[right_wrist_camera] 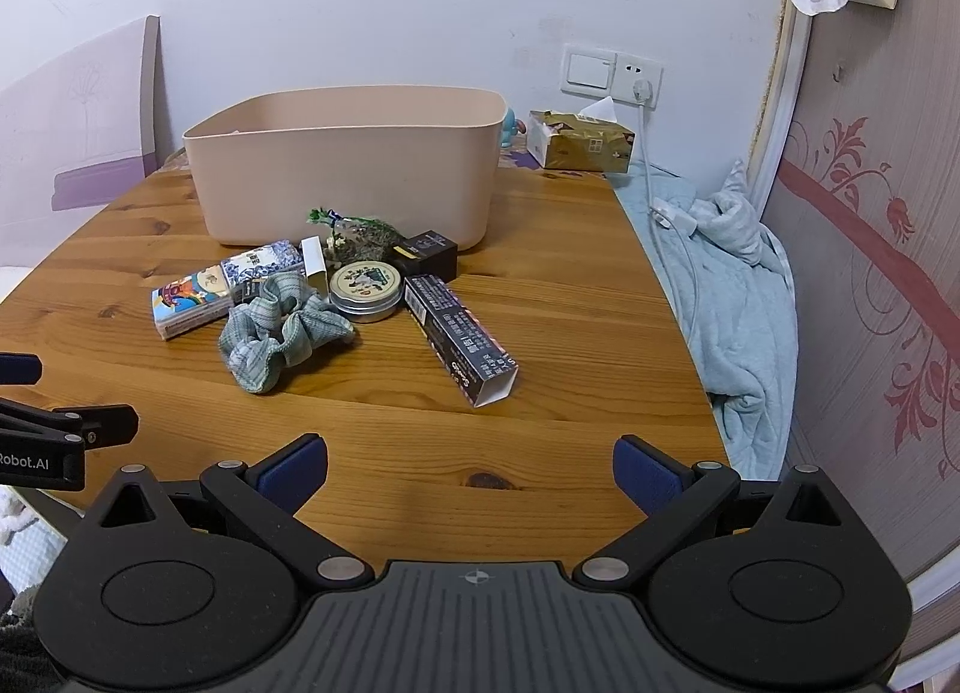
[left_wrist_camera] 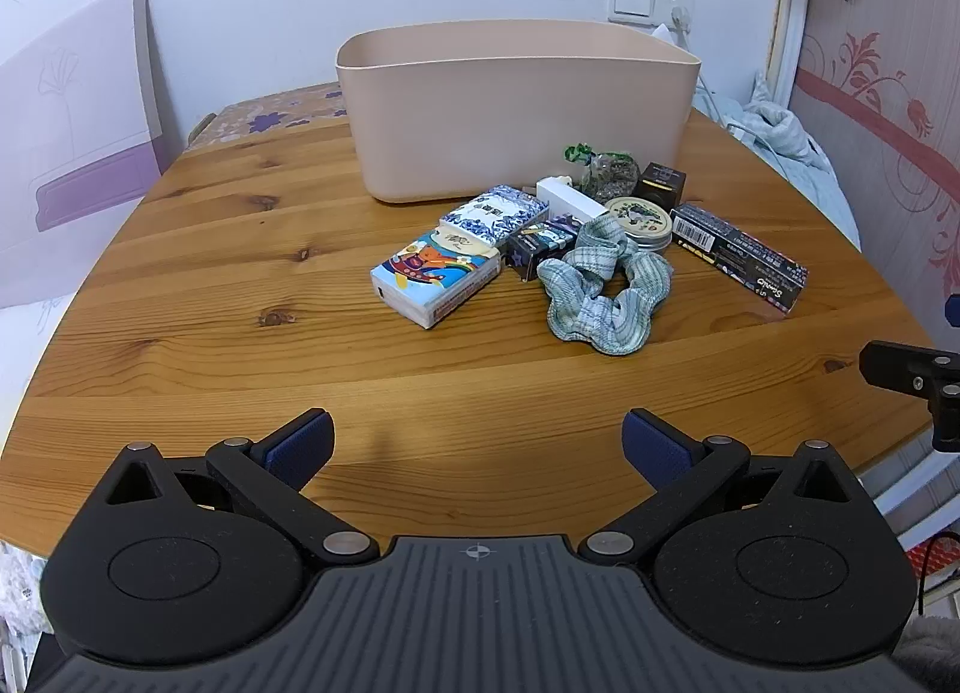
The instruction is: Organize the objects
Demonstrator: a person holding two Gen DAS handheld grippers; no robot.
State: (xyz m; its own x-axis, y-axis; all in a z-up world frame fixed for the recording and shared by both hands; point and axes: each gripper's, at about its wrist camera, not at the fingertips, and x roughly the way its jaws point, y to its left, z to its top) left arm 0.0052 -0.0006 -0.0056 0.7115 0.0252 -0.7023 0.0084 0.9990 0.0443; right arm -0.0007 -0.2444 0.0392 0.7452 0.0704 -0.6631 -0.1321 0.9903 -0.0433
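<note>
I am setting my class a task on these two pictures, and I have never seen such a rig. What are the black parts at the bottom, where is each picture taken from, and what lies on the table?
Each picture comes from a camera mounted on a hand-held gripper, looking along its two fingers. The left gripper and right gripper are both open and hold nothing. On the wooden table stands a beige tub. In front of it lie tissue packs, a green scrunchie, a round tin, a long dark box and other small items.

White wall (right_wrist_camera: 360,3), wall switch (right_wrist_camera: 588,70), wooden table (right_wrist_camera: 540,303), floral-patterned panel (right_wrist_camera: 870,213)
</note>
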